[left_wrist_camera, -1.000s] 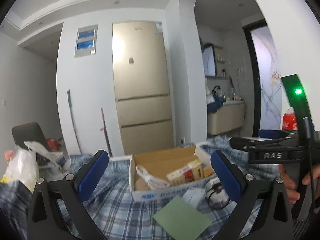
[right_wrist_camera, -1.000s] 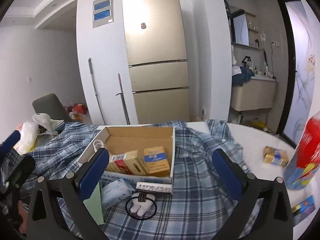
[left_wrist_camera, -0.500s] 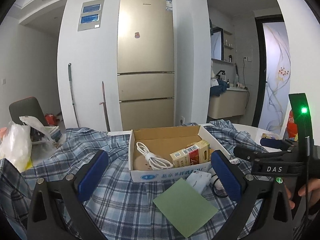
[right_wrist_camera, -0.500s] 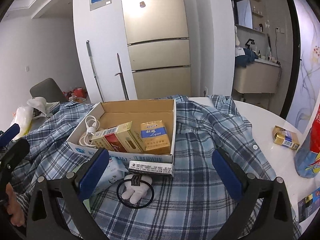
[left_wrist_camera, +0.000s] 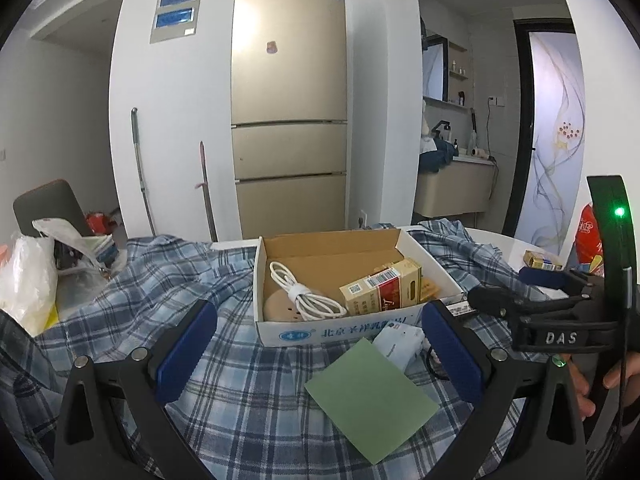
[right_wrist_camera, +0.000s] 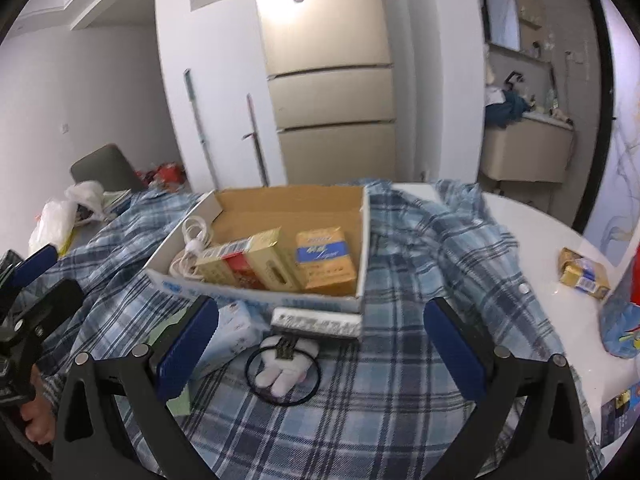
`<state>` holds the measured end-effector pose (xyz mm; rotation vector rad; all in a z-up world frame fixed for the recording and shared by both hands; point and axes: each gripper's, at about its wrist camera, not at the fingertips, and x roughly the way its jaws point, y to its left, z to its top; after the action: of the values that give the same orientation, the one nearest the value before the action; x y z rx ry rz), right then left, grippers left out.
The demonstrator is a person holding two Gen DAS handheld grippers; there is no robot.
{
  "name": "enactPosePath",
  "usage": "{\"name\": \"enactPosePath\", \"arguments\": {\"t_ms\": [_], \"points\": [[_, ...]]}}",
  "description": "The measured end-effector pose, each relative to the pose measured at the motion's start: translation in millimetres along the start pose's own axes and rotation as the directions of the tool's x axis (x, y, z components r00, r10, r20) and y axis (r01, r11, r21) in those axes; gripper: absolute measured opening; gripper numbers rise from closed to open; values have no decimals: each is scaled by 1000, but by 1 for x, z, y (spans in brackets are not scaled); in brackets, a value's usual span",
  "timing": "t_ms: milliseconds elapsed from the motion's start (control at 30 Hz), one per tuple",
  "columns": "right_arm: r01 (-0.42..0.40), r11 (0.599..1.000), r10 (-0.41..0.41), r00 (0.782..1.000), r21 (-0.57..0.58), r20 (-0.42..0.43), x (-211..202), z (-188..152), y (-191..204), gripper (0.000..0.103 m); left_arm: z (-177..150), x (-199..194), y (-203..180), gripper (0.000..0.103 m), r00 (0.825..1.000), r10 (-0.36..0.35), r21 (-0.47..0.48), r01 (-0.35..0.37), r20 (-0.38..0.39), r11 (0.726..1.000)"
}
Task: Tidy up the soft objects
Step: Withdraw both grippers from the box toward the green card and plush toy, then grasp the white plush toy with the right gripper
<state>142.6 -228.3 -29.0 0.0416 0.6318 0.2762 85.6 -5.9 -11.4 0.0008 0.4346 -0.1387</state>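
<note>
Right wrist view. Right gripper (right_wrist_camera: 320, 354): jaws spread wide, nothing held, hovering above the plaid shirt (right_wrist_camera: 420, 368) that covers the table. Between its blue pads (right_wrist_camera: 186, 346) lie a small white plush toy (right_wrist_camera: 282, 372) inside a black ring (right_wrist_camera: 282, 376), touching the front wall of the cardboard box (right_wrist_camera: 260, 296); a tissue pack (right_wrist_camera: 234, 332) sits just beside the plush, to its left.

Left gripper (left_wrist_camera: 320, 350): likewise wide open and empty, over the same shirt, a green sheet (left_wrist_camera: 370, 398) lying between its jaws.

Step in hand, as judged: approach to a first soft item, nothing yet gripped. The plush is the nearest candidate. Advice: lower with one pad on each side of the body, close gently on the middle, and lift straight to avoid dragging the ring or bunching the cloth beneath.

Box, open-topped, resting on the shirt. Contents:
- coiled white cable (left_wrist_camera: 306, 296), left side;
- round beige object (left_wrist_camera: 280, 308) partly under the cable, identity unclear;
- red-and-gold carton (right_wrist_camera: 246, 266);
- gold carton with blue label (right_wrist_camera: 324, 260).

All contents appear rigid; no soft item inside.
</note>
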Motion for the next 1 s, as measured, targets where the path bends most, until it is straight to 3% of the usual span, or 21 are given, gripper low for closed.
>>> {"name": "enactPosePath", "arguments": {"t_ms": [133,467,667,800,867,933,1000], "points": [[-51,999,50,997,-13,-58,9,-2,4,102,-1,4,1,103,999,-21,-8,21,-27,1000],[-84,996,78,969,-15,-234,44,-11,7,83,-7,23,-2,103,988,-48,-12,47,-148,999],[-86,996,73,954,-32,-291,53,-17,10,73,-15,41,2,103,961,-96,-61,83,-260,995],[-91,995,74,948,-43,-309,57,-19,12,71,-19,50,6,95,940,-135,-106,107,-313,989],[-110,993,89,937,-43,-339,62,-21,14,61,-21,56,8,92,923,-159,-133,119,-350,984],[-106,993,83,932,-48,-352,65,-22,15,50,-19,57,13,84,917,-156,-168,99,-367,981],[-106,993,81,930,-50,-358,66,-23,15,40,-14,53,22,83,906,-234,-252,148,-353,956]]}}
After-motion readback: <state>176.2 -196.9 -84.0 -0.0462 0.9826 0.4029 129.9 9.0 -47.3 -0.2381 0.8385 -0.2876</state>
